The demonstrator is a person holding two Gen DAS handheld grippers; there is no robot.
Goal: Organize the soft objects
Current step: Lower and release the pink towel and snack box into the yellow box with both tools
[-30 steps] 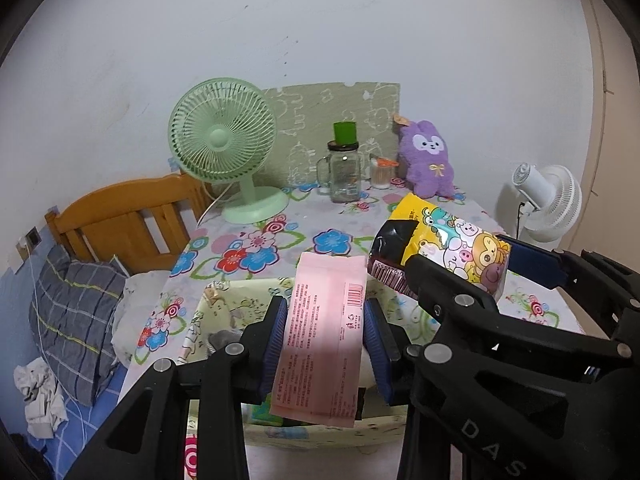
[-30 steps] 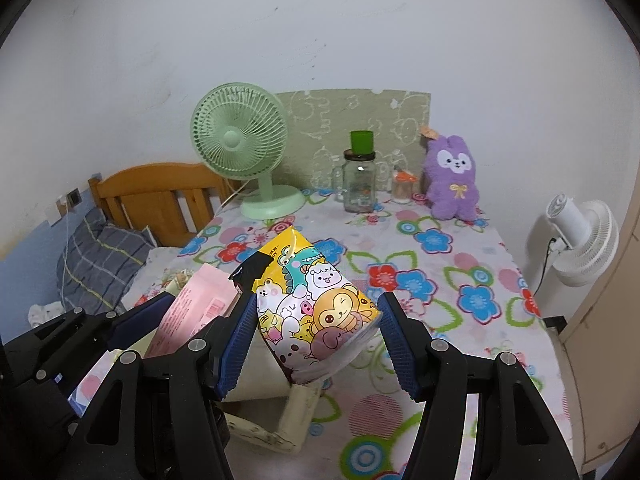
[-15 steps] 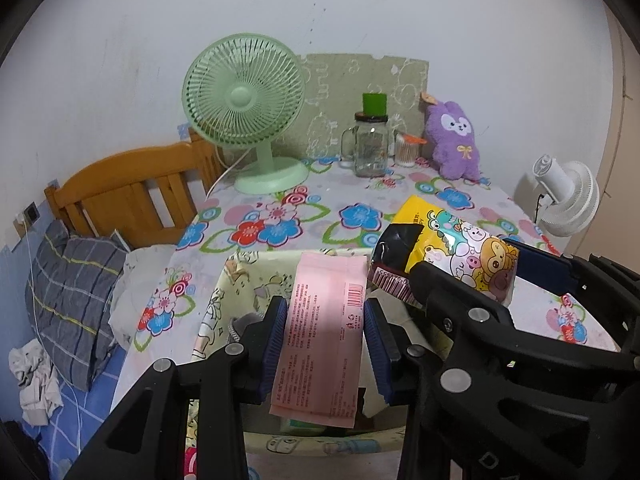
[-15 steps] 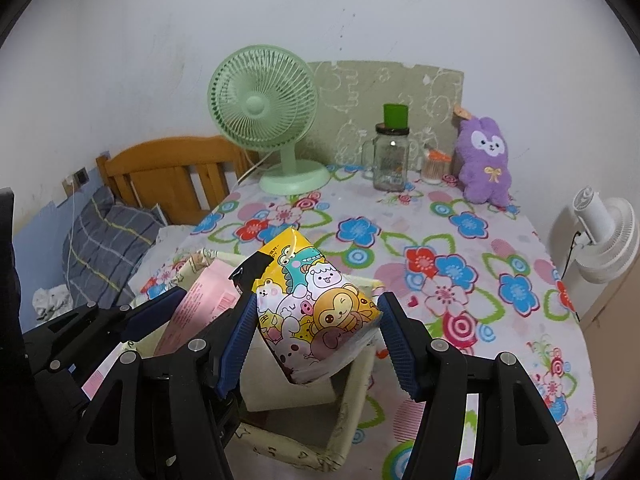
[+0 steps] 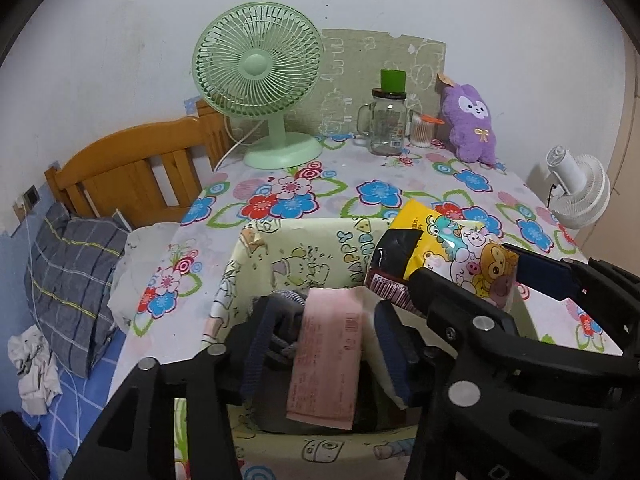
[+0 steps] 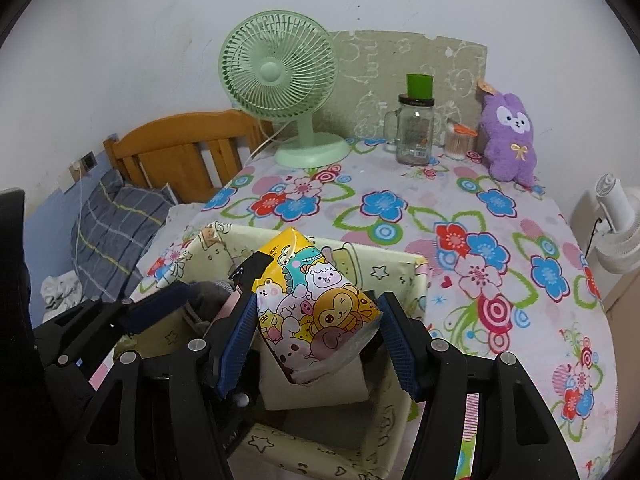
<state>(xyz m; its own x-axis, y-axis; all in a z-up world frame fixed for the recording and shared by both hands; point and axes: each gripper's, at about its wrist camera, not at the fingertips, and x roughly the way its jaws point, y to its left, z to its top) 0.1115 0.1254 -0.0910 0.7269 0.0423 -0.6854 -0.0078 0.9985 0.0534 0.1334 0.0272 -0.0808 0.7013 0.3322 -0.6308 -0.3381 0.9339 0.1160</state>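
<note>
Both grippers hang over the cartoon-print fabric bin (image 5: 352, 240) at the desk's near edge. The left gripper (image 5: 324, 350) stands wide, its pads clear of the pink packet (image 5: 326, 360), which lies in the bin on something grey, mostly hidden. The right gripper (image 6: 316, 344) frames the yellow cartoon snack bag (image 6: 316, 312); whether its pads actually pinch it I cannot tell. The bin's contents are largely blocked.

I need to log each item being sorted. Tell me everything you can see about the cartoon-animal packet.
The cartoon-animal packet is a soft, glossy plastic pouch, yellow at the top with a black patch and a barcode on one side, printed with a dinosaur, sheep, monkey and pig. It sits tilted between the blue pads of the right hand-held gripper, above the open fabric storage box. The left pad touches it; contact on the right is unclear.
</note>
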